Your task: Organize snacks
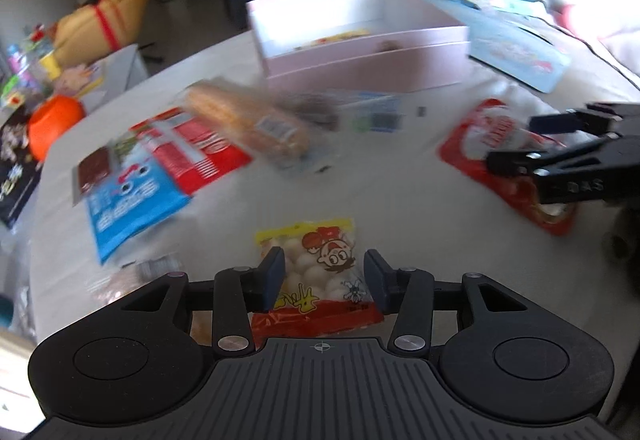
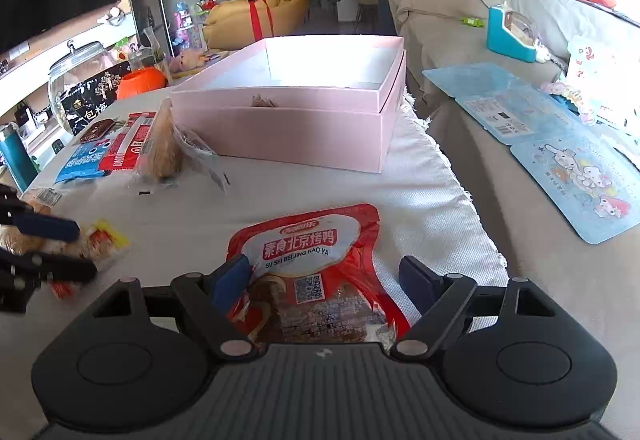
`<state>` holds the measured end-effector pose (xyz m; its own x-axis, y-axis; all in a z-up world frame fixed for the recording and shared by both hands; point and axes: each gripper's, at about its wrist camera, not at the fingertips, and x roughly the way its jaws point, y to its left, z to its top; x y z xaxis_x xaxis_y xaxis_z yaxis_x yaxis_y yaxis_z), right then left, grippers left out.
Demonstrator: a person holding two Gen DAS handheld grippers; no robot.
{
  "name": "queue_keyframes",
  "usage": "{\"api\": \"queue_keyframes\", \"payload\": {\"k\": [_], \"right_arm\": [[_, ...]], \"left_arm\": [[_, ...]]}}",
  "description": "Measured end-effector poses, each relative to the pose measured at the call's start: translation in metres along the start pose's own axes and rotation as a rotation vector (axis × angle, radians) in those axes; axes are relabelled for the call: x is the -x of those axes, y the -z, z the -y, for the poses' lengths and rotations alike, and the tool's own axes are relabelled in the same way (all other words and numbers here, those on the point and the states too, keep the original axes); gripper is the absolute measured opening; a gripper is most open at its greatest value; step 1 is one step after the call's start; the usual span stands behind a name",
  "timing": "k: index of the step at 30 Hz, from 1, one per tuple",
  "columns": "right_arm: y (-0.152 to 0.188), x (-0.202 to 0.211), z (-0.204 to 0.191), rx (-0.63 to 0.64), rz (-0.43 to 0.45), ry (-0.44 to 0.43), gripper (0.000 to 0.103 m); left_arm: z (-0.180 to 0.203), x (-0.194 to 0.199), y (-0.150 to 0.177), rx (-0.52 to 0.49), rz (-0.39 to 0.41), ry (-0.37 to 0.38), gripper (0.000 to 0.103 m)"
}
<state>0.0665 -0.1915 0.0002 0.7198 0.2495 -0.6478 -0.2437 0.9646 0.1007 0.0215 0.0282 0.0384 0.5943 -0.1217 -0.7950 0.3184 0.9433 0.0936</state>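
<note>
Left gripper [image 1: 324, 274]: jaws stood apart either side of a small yellow-and-red packet of white round sweets [image 1: 316, 276], pads seemingly clear of it.
Right gripper [image 2: 324, 278]: spread wide over a red plastic pouch of roast-duck snack [image 2: 312, 264] lying flat on the white cloth [image 2: 420, 192].
Pink cardboard box [image 2: 304, 128]: open, farther back.

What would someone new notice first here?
Probably the open pink box at the far side of the white cloth. Next, the red roast-duck snack pouch between the right gripper's spread fingers, and the small bag of white balls between the left gripper's fingers.
</note>
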Motion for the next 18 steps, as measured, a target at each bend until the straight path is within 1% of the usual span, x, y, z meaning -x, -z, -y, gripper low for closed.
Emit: {"api": "queue_keyframes", "payload": {"k": [2,4,6,8,10,11,12,14,16,18], "right_arm": [[0.001,-0.001,-0.001,0.003,0.002,0.003,0.082],[0.001,-0.001,-0.004,0.007,0.002,0.008,0.083],[0.002,-0.001,-0.005,0.011,0.002,0.012,0.084],[0.002,-0.001,-0.004,0.011,0.003,0.012,0.084],[0.002,-0.001,-0.004,0.01,0.003,0.012,0.084],[0.002,-0.001,-0.004,0.01,0.003,0.012,0.084],[0.002,-0.001,-0.004,0.01,0.003,0.012,0.084],[0.002,-0.001,-0.004,0.01,0.003,0.012,0.084],[0.002,-0.001,-0.004,0.011,0.003,0.012,0.084],[0.002,-0.002,-0.004,0.012,0.003,0.012,0.084]], "left_arm": [[-0.002,0.001,-0.001,0.021,0.0,0.016,0.05],[0.0,0.0,-0.002,0.021,-0.002,0.026,0.059],[0.004,-0.001,-0.003,0.022,-0.005,0.057,0.075],[0.006,0.0,-0.003,0.033,-0.002,0.109,0.079],[0.002,0.004,-0.003,0.055,0.007,0.16,0.078],[0.001,0.007,-0.003,0.065,0.014,0.17,0.077],[-0.002,0.008,-0.003,0.07,0.022,0.162,0.073],[-0.004,0.011,-0.002,0.061,0.03,0.097,0.072],[-0.01,0.005,-0.002,0.067,0.007,0.057,0.072],[-0.016,-0.003,-0.001,0.09,-0.023,0.052,0.072]]}}
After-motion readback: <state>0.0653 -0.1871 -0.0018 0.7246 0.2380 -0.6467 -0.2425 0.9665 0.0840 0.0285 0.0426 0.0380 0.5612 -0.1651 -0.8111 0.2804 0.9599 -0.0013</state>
